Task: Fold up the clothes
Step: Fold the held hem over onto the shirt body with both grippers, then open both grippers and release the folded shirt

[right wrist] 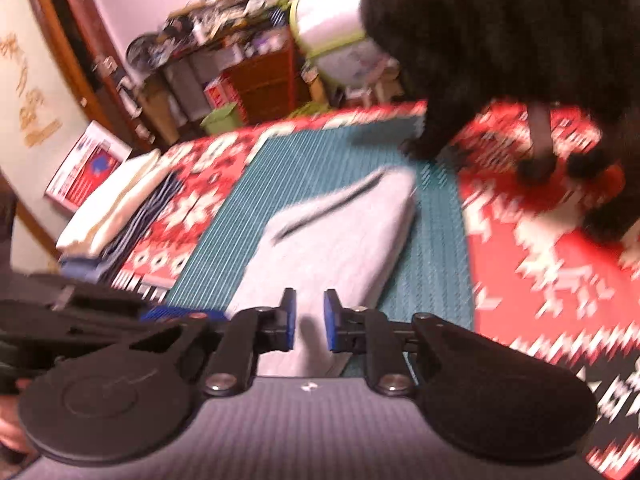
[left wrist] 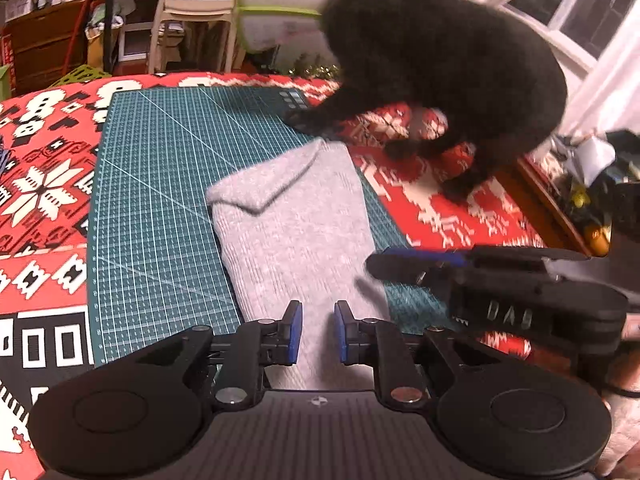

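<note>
- The black furry animal (left wrist: 440,68) is motion-blurred in both views; the top edge of the frame cuts off its upper body, and no head can be made out.
- The near end of the grey garment (left wrist: 296,240) is hidden behind the left gripper (left wrist: 318,332), so whether the fingers (left wrist: 294,328) touch it cannot be told.
- The right wrist view is smeared throughout; the grid of the green mat (right wrist: 320,168) dissolves into streaks.
- The folded stack (right wrist: 116,208) at the desk's far side is blurred, so its separate items cannot be told apart.
- The shelf clutter (right wrist: 224,12) behind is too small and blurred to identify.
</note>
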A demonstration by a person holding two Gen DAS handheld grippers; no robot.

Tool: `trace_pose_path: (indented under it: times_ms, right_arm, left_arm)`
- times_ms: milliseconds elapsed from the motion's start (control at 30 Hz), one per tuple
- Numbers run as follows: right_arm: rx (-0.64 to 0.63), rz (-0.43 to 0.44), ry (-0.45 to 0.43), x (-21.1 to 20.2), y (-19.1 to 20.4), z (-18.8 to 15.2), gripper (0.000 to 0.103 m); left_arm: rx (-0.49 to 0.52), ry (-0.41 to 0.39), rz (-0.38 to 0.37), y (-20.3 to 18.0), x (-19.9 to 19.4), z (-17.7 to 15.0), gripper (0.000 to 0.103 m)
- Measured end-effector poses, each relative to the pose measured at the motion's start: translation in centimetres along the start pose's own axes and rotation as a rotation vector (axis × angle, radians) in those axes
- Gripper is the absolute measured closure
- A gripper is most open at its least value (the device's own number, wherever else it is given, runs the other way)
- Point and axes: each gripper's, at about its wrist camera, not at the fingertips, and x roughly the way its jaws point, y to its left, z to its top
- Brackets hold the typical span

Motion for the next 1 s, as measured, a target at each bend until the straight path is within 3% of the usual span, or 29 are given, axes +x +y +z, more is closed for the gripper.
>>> trace_pose_path:
  times_ms: [167,267,500,733,1000]
  right_arm:
    - [-0.062,-0.029,0.077,1.0,1.9,-3.1,0.094]
    - [-0.088,-0.039,0.075,0.4,2.5,-4.3,0.094]
    - [-0.114,-0.041,0.056,-1.4,3.2,-4.5,0.092]
    - [-0.131,-0.061,0.074,-1.1,3.2,-5.6,0.092]
    - [-0.146,-0.074,0.057,-2.6,3.5,-5.4,0.089]
  left_arm:
    - [0.053,0.011,0.032,-0.1,0.2,-1.5,0.088]
    - [0.065,0.011,0.049,-0.1,-0.4,-2.0,0.088]
    - [0.066,-0.012,0.008,-0.4,-2.2,-2.9,0.089]
    - [0.043,0.07,0.03,0.0,-0.2,-4.2,0.091]
    - [0.023,0.038,0.01,0.1,-1.6,-4.5,0.091]
